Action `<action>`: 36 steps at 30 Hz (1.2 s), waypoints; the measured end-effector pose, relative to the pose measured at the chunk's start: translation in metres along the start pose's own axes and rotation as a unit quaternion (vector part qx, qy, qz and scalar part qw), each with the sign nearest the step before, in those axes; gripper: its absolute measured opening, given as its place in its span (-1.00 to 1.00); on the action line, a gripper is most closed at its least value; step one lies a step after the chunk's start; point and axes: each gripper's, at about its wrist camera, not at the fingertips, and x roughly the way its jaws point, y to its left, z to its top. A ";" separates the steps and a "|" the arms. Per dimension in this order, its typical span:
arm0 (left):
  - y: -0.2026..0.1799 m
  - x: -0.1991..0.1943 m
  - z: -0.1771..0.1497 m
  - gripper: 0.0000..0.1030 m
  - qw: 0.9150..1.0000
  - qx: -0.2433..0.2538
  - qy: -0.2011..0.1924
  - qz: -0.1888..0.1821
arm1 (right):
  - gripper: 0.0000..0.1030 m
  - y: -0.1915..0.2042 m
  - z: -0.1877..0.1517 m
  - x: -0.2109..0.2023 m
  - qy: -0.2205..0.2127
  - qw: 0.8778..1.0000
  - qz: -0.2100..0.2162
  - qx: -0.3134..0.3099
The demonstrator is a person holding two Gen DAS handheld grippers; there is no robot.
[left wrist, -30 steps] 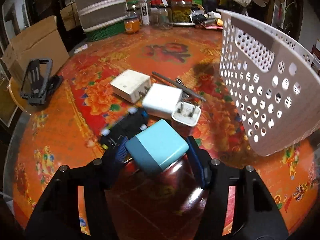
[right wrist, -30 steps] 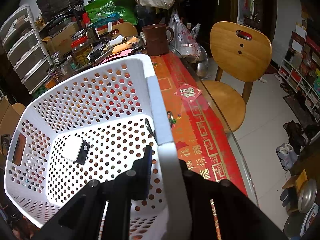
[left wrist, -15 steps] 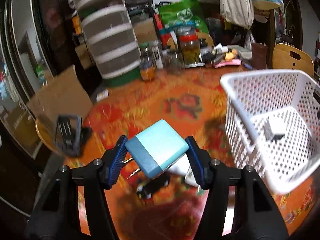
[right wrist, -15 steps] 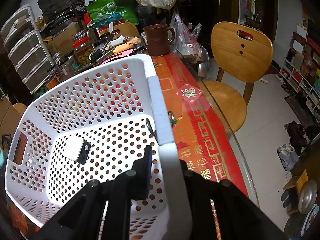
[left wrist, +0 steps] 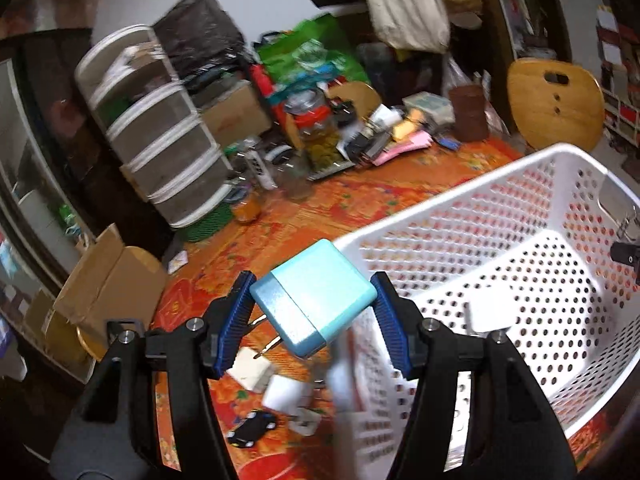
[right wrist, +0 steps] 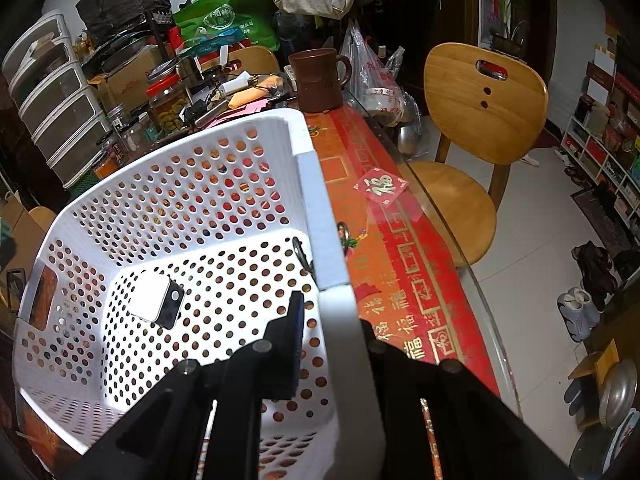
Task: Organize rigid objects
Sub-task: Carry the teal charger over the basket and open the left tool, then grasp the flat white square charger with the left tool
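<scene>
We hold a light blue charger (left wrist: 314,294) in our left gripper (left wrist: 312,316), its blue pads (left wrist: 236,320) pressed against two opposite sides, so the jaws stand about half apart and are clamped on it. The charger is lifted clear of the table (left wrist: 400,188), at the near corner of the white basket (left wrist: 440,216). It sits skewed in the grip: one corner points up and away from us, and its darker blue end faces down and toward us. Its metal prongs (left wrist: 266,348) stick out low on the left side, pointing down toward the table. The body is nearly cubic, a little longer along the line from the pale end to the dark end.

Below it on the red flowered cloth lie more white chargers (left wrist: 280,380) and a small black toy car (left wrist: 252,428), blurred.

Our right gripper (right wrist: 332,320) is shut on the basket's rim (right wrist: 320,216), one finger inside the wall and the other outside. The basket is tipped, its open side turned toward the left gripper. Inside it, on the perforated bottom, lies one white charger with a black face (right wrist: 158,300), flat and well apart from the walls.
</scene>
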 end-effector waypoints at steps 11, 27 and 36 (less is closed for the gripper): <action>-0.050 0.024 -0.001 0.28 0.997 0.017 0.031 -0.064 | -0.75 0.001 0.000 0.001 0.000 1.000 0.000 0.001; 0.042 -0.023 -0.016 0.99 0.996 -0.053 -0.033 -0.068 | -0.75 0.000 0.000 0.001 0.001 1.000 -0.001 0.003; 0.168 0.059 -0.067 0.99 0.982 -0.164 0.072 -0.058 | -0.75 0.000 0.000 0.001 0.001 1.000 -0.001 0.001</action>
